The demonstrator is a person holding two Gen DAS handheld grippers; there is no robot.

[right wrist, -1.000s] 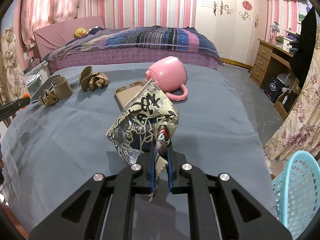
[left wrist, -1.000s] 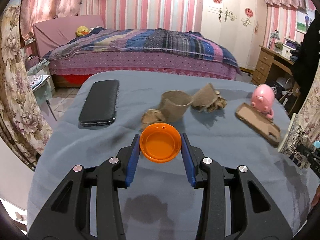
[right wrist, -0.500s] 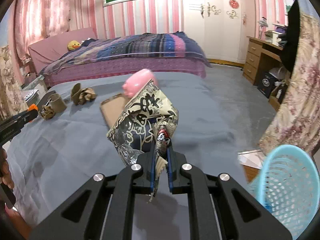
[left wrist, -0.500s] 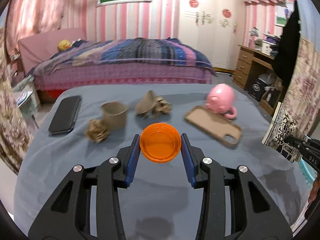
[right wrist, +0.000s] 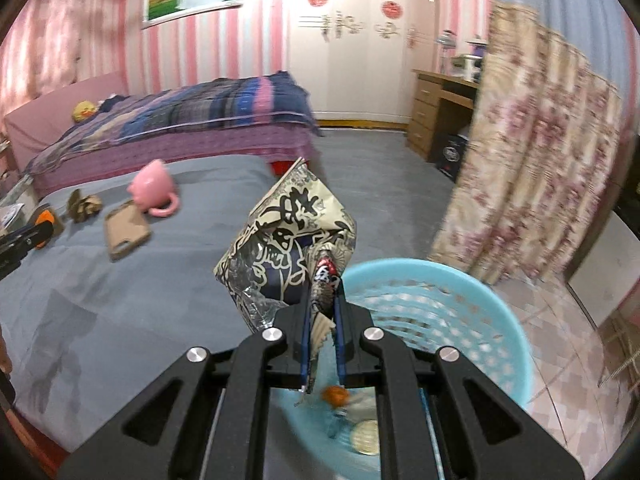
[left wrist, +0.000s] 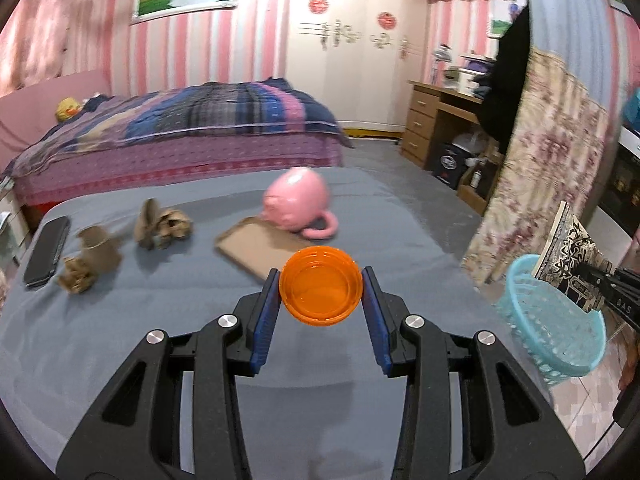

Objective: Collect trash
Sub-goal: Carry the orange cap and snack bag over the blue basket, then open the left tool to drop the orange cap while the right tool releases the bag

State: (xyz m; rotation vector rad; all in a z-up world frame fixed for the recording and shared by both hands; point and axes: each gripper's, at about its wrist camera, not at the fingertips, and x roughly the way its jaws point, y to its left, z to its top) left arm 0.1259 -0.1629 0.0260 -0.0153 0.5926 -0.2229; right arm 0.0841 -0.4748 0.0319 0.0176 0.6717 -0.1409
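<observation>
My left gripper (left wrist: 321,285) is shut on an orange plastic cap (left wrist: 321,286) and holds it above the grey table (left wrist: 160,320). My right gripper (right wrist: 323,300) is shut on a crumpled printed snack wrapper (right wrist: 288,240), held over the near rim of a light blue mesh basket (right wrist: 472,320). The basket also shows at the right in the left wrist view (left wrist: 552,320), with the wrapper (left wrist: 576,256) above it. The basket holds an orange scrap (right wrist: 336,395) and a round lid (right wrist: 366,436). Brown paper cups and crumpled paper (left wrist: 162,226) lie on the table's far left.
A pink mug (left wrist: 298,204) lies beside a tan phone case (left wrist: 260,246) on the table. A black phone (left wrist: 46,256) lies at the left edge. A floral curtain (right wrist: 532,168) hangs just behind the basket. A bed (left wrist: 172,128) stands behind the table.
Both grippers have swung to the right. The right gripper with the wrapper now hangs over the blue basket. The left gripper, still holding the cap, now faces the mug and the basket.
</observation>
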